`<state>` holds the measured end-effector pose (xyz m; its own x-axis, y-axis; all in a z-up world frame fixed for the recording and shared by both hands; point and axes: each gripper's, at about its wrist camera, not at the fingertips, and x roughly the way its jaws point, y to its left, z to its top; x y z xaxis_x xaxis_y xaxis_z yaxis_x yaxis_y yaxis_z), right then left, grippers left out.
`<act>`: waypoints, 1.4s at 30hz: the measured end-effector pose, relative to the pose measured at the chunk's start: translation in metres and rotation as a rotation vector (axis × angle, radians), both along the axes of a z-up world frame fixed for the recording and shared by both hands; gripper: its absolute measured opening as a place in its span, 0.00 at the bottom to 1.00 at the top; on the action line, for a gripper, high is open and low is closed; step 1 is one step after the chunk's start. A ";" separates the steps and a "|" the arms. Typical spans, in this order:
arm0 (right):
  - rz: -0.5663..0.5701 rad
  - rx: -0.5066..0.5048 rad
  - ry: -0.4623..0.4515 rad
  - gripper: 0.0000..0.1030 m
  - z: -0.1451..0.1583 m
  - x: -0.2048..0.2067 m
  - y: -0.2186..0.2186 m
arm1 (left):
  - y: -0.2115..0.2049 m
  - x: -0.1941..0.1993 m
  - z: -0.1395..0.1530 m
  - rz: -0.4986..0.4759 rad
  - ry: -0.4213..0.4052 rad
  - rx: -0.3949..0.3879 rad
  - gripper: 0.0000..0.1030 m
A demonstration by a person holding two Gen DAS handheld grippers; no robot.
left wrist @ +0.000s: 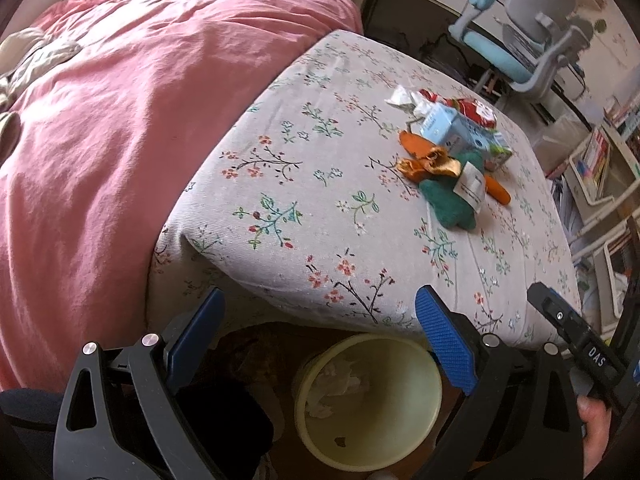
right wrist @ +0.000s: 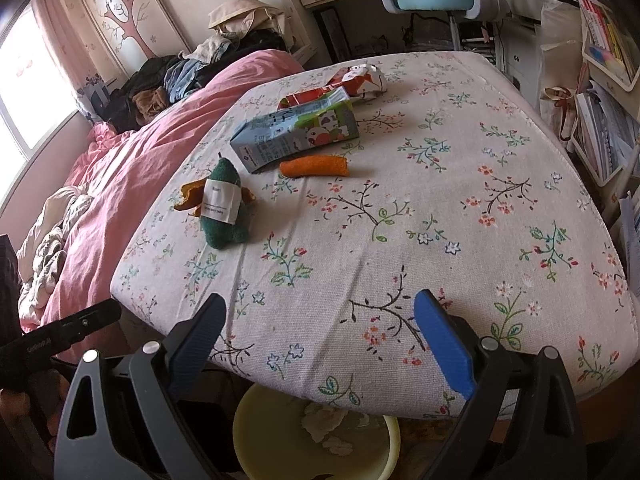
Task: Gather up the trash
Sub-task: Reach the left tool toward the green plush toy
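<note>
Trash lies in a cluster on the floral bed (right wrist: 400, 208): a blue carton (right wrist: 296, 136), a crumpled red wrapper (right wrist: 360, 78) beyond it, an orange piece (right wrist: 314, 167) just near of the carton, and to their left a green plush (right wrist: 224, 208) with a white tag. Both my claws are released and grasp nothing, my left claw (left wrist: 320, 340) over the pale yellow bin (left wrist: 368, 404), my right claw (right wrist: 320, 344) at the bed's near edge. Crumpled tissue (left wrist: 340, 384) sits in the bin, on the floor below that edge.
</note>
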<state>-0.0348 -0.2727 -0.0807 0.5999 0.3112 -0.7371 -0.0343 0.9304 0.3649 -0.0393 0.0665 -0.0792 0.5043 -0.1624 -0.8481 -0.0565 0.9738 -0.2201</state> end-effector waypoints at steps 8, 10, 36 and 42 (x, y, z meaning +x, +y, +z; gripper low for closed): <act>-0.006 0.016 -0.006 0.88 0.004 0.001 -0.002 | 0.007 0.008 0.003 0.017 -0.007 -0.128 0.90; -0.006 0.018 -0.011 0.88 0.005 0.001 -0.002 | 0.002 0.013 0.005 0.009 -0.011 -0.137 0.90; 0.145 -0.048 -0.105 0.86 0.009 0.045 0.063 | -0.081 0.165 -0.006 -0.184 0.107 -0.002 0.45; 0.125 0.007 -0.088 0.78 0.002 0.063 0.064 | -0.068 0.166 -0.003 -0.174 0.092 -0.082 0.21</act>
<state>0.0287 -0.2083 -0.0787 0.6181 0.3922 -0.6813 -0.1819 0.9145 0.3615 0.1264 -0.0013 -0.0827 0.3835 -0.3107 -0.8697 0.0872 0.9497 -0.3009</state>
